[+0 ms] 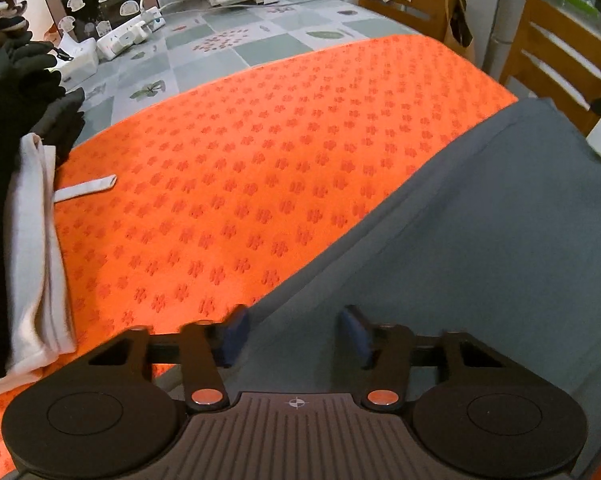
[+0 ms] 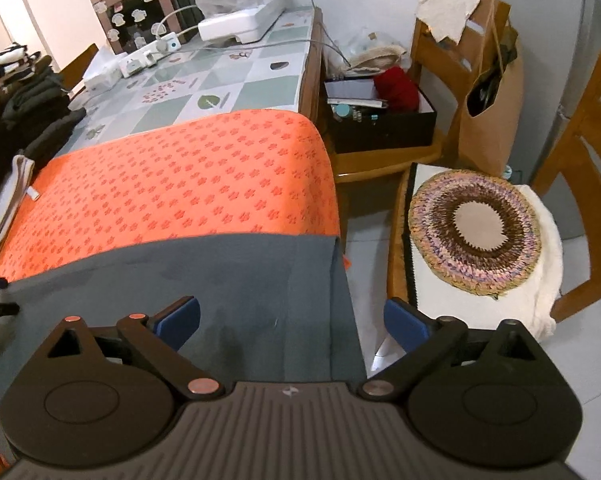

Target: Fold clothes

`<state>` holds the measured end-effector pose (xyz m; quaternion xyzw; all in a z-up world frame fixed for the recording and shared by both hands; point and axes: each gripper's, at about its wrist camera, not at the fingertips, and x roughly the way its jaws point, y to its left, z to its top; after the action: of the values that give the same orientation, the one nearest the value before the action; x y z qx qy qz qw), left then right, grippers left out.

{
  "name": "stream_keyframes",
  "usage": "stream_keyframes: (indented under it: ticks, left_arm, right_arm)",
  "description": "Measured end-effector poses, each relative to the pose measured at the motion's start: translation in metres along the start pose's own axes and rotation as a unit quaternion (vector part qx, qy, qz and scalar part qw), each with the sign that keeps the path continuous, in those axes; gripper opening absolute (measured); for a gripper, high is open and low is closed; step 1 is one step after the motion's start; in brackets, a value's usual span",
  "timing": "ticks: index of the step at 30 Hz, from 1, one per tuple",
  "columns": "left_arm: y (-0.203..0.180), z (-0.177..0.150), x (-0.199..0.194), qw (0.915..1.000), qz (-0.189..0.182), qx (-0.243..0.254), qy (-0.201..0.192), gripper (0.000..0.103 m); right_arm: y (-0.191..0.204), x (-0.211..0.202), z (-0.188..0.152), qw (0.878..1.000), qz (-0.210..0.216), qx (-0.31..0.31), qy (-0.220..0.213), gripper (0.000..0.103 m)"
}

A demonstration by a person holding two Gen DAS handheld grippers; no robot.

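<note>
Left wrist view looks along the left gripper (image 1: 294,334), whose blue pads (image 1: 234,336) stand apart with a moderate gap and nothing between them. Under and ahead of it lies a grey garment (image 1: 480,248), spread flat on an orange cloth (image 1: 236,168) with a small flower pattern. The garment's long edge runs diagonally from near the left pad up toward the far right, where it reaches the cloth's end. At the left edge of the orange cloth sits a folded white garment (image 1: 36,248) with a short white strap lying beside it, and just behind that a pile of dark clothes (image 1: 24,92). Beyond the orange cloth the table (image 1: 220,40) shows a checked green and grey cover, with a white power strip (image 1: 130,32) near the far left.

Right wrist view shows the right gripper (image 2: 292,326) spread wide, also holding nothing. Its left pad (image 2: 178,322) is over the grey garment (image 2: 220,272), while its right pad is past the table's edge, over the floor. The garment hangs down over that right edge of the table. To the right stands a wooden chair (image 2: 576,184) with a round woven mat (image 2: 474,232) on its seat. Farther back, another chair holds a black box (image 2: 380,128) of odds and ends, and a brown paper bag (image 2: 496,120) hangs nearby.
</note>
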<state>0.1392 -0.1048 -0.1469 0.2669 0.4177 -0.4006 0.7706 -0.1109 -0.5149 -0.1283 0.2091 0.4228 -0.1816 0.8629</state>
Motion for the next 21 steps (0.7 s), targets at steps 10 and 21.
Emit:
stream_keyframes:
  ticks: [10, 21]
  left_arm:
    - [-0.009, 0.002, -0.006, 0.9997, -0.009, -0.012, -0.017, 0.006]
    - [-0.022, -0.012, -0.048, 0.9959, 0.015, -0.049, -0.075, 0.004]
  right_arm:
    - [-0.022, 0.057, 0.034, 0.999, 0.02, 0.025, 0.028, 0.086]
    - [-0.023, 0.058, 0.032, 0.995, 0.066, 0.061, 0.04, 0.01]
